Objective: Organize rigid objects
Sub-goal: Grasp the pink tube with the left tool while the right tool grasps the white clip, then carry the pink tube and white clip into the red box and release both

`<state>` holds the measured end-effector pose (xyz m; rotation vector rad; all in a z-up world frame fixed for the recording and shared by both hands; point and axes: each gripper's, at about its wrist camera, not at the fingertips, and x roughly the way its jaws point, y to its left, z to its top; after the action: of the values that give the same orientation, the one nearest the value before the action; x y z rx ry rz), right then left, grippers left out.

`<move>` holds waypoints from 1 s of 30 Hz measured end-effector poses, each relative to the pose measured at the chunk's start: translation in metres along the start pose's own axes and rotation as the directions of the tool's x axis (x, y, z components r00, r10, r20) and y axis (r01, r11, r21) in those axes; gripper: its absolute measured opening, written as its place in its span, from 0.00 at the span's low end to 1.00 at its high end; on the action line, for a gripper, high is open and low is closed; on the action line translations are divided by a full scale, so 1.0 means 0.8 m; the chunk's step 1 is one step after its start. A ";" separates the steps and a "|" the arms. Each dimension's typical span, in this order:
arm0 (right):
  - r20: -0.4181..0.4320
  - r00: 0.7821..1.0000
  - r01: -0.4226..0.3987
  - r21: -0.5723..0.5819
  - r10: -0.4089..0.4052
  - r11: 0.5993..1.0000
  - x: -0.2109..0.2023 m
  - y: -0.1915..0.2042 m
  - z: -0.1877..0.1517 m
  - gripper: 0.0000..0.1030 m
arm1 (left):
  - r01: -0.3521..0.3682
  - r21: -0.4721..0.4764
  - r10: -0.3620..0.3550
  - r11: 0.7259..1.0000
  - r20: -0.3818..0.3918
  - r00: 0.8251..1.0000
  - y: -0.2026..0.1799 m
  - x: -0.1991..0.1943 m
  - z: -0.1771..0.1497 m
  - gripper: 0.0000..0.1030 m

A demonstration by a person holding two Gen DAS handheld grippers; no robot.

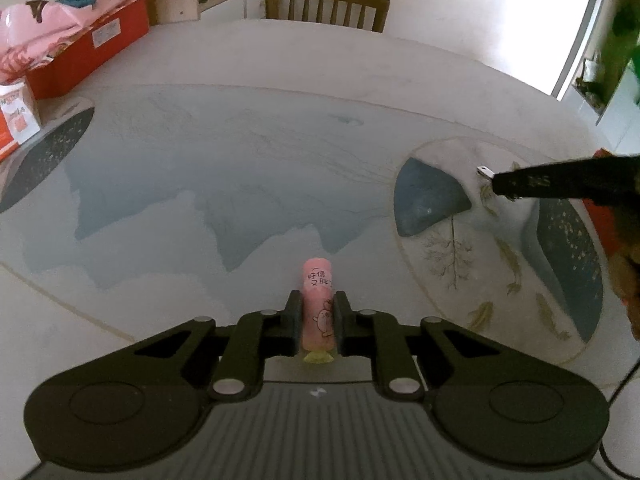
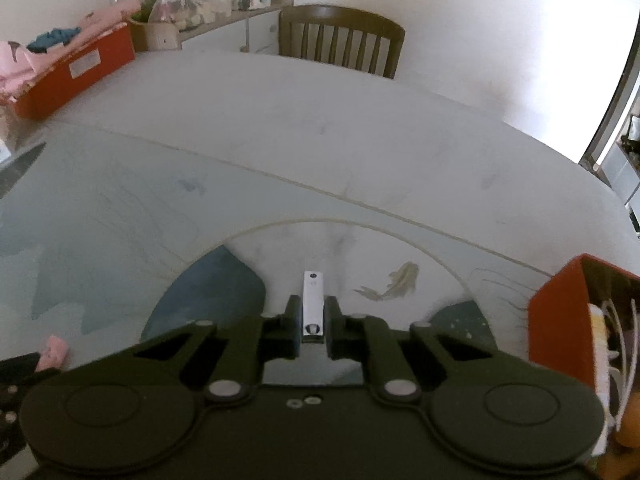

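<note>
My left gripper (image 1: 317, 300) is shut on a pink tube (image 1: 316, 280) with a cartoon and black characters; a yellow cap shows at the tube's near end, and the tube pokes out forward over the patterned table mat (image 1: 200, 184). My right gripper (image 2: 312, 306) is shut on a small white and silver bar-shaped object (image 2: 312, 292), held just above the mat. In the left wrist view the right gripper (image 1: 496, 180) comes in from the right edge with the silver object (image 1: 485, 171) at its tip. The pink tube (image 2: 54, 352) shows at the lower left of the right wrist view.
An open red box (image 2: 560, 320) with items inside stands at the right. A second red box (image 1: 88, 52) piled with pink cloth sits at the far left, with a white and orange carton (image 1: 16, 116) beside it. A wooden chair (image 1: 326, 4) stands behind the table.
</note>
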<state>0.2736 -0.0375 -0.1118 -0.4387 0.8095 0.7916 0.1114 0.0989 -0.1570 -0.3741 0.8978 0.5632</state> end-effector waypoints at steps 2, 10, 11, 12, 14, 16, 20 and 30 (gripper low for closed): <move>0.005 1.000 -0.016 0.006 0.016 1.000 -0.011 -0.003 -0.001 0.10 | 0.010 -0.007 -0.010 1.000 0.005 1.000 0.003 -0.003 0.003 0.15; 0.043 0.998 -0.051 0.056 0.048 0.997 -0.068 -0.030 -0.013 0.10 | 0.070 -0.035 -0.071 0.997 -0.008 0.997 -0.002 -0.023 0.018 0.15; 0.047 0.998 -0.055 0.064 0.052 0.996 -0.077 -0.034 -0.015 0.10 | 0.080 -0.036 -0.080 0.996 -0.009 0.997 -0.004 -0.027 0.020 0.15; 0.052 0.997 -0.057 0.072 0.054 0.996 -0.084 -0.038 -0.017 0.10 | 0.089 -0.034 -0.090 0.995 -0.011 0.996 -0.007 -0.030 0.023 0.15; 0.062 0.997 -0.058 0.086 0.053 0.995 -0.098 -0.046 -0.022 0.10 | 0.104 -0.020 -0.104 0.994 -0.001 0.995 -0.015 -0.039 0.030 0.15; 0.072 0.996 -0.059 0.105 0.052 0.993 -0.110 -0.056 -0.027 0.10 | 0.126 0.004 -0.126 0.992 0.005 0.992 -0.027 -0.047 0.036 0.15; 0.099 0.994 -0.058 0.150 0.043 0.987 -0.134 -0.079 -0.038 0.10 | 0.155 0.059 -0.156 0.986 0.020 0.987 -0.052 -0.061 0.048 0.15; 0.130 0.991 -0.013 0.261 -0.021 0.965 -0.165 -0.146 -0.077 0.10 | 0.250 0.164 -0.256 0.954 0.013 0.967 -0.135 -0.067 0.083 0.15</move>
<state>0.2772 -0.2100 -0.0413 -0.1508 0.7763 0.6906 0.1912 0.0319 -0.0673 -0.3256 0.8406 0.2580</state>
